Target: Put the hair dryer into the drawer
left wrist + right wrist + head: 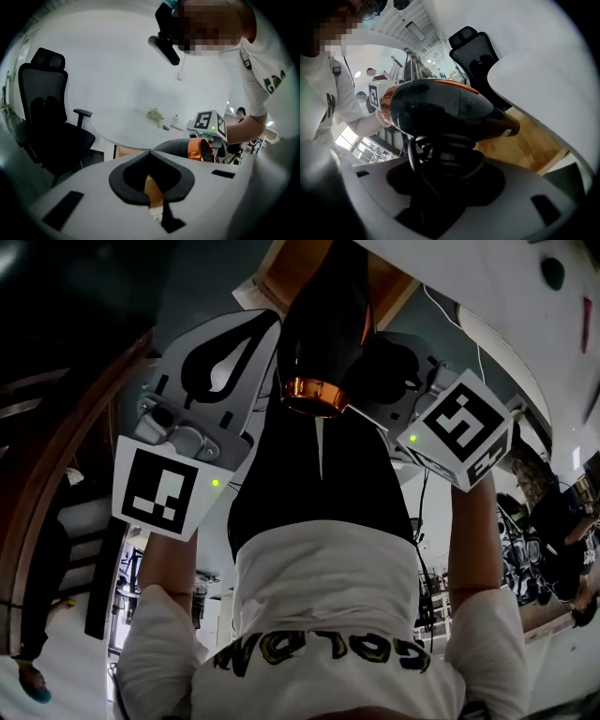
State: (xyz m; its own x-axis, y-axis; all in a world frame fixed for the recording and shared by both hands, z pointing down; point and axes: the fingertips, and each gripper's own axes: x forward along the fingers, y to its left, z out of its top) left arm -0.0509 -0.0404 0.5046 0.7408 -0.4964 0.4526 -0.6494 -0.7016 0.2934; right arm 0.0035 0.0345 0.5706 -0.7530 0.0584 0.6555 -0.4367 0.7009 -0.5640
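Note:
The black hair dryer (319, 338) with a copper ring hangs between my two grippers, above the open wooden drawer (281, 268). In the right gripper view, the hair dryer (445, 110) fills the middle. Its handle, wrapped in coiled black cord (440, 157), sits between the jaws of my right gripper (445, 164), which is shut on it. My left gripper (150, 153) has its jaw tips together with nothing between them. The dryer (187, 147) lies just beyond it to the right. In the head view, my left gripper (265, 331) rests beside the dryer's barrel, opposite my right gripper (377, 354).
A round white table (126, 129) with small items on it overhangs the drawer (525, 145). A black office chair (47, 117) stands past the table. The person's white shirt (328, 615) fills the lower head view.

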